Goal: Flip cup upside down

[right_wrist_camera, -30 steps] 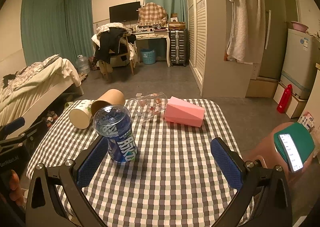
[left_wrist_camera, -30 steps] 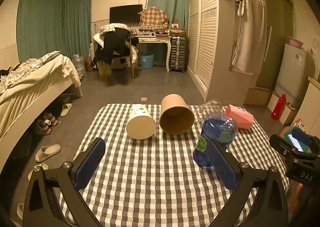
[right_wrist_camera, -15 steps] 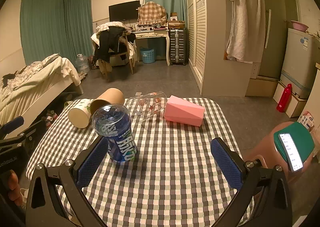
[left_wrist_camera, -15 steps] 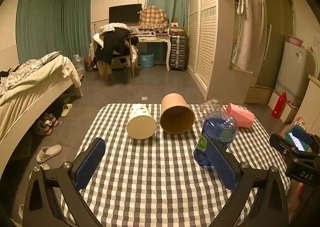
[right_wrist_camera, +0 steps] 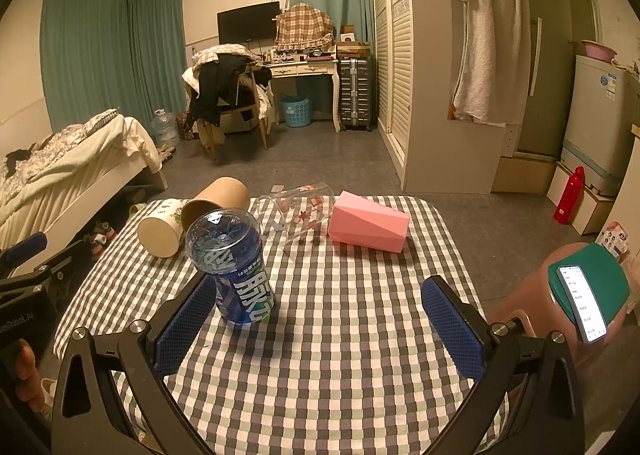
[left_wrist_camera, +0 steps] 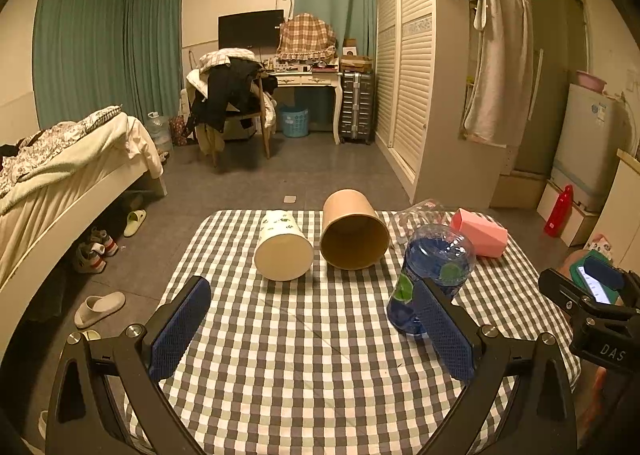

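Note:
Several cups are on the checked table (left_wrist_camera: 312, 355). A white paper cup (left_wrist_camera: 283, 251) (right_wrist_camera: 160, 229) and a brown paper cup (left_wrist_camera: 354, 237) (right_wrist_camera: 218, 201) lie on their sides. A clear printed cup (right_wrist_camera: 298, 213) (left_wrist_camera: 418, 213) and a pink faceted cup (right_wrist_camera: 368, 222) (left_wrist_camera: 480, 233) also lie flat. A blue cup (right_wrist_camera: 232, 267) (left_wrist_camera: 432, 275) stands with its closed end up. My left gripper (left_wrist_camera: 312, 327) is open, short of the paper cups, and holds nothing. My right gripper (right_wrist_camera: 320, 319) is open too, and its left pad (right_wrist_camera: 186, 323) is just beside the blue cup.
A pink stool (right_wrist_camera: 560, 311) with a green pad and a lit phone (right_wrist_camera: 580, 301) stands off the table's right edge. A bed (left_wrist_camera: 60, 183) and slippers (left_wrist_camera: 100, 307) are to the left. A wardrobe (left_wrist_camera: 432, 95) and red bottle (right_wrist_camera: 568, 195) are beyond.
Both grippers have drifted only slightly; the cups sit where they were. Nothing was taken hold of or let go.

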Motion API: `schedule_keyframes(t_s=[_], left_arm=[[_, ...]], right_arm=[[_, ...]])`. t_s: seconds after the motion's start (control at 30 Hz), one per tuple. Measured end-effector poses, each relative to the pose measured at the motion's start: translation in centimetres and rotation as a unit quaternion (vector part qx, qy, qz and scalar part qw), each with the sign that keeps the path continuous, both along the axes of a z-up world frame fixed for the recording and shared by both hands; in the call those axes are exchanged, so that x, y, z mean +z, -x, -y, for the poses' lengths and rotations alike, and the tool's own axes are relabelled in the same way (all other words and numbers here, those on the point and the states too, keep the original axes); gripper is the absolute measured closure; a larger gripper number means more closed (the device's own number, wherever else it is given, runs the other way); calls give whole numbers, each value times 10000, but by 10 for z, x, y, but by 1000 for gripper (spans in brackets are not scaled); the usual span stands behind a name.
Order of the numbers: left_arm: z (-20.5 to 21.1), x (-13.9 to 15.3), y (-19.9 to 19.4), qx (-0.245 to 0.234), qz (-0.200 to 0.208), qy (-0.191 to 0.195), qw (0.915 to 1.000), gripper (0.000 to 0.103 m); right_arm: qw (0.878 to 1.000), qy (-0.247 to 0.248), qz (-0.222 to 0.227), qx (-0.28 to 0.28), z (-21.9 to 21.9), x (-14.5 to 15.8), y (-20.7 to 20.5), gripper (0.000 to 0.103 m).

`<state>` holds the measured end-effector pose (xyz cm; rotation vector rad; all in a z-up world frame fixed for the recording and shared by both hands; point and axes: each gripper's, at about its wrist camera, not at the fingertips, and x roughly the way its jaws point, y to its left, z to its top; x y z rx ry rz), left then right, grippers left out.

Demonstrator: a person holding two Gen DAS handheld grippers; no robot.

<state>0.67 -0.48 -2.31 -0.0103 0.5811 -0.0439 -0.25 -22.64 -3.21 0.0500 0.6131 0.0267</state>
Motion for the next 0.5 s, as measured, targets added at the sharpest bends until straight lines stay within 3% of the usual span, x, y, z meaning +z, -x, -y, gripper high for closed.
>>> schedule_keyframes(t_s=[0.5], left_arm=[[-1, 1, 1, 4, -1, -7, 10000, 0]], right_arm=[[10000, 1, -10, 9, -1, -1, 1, 0]])
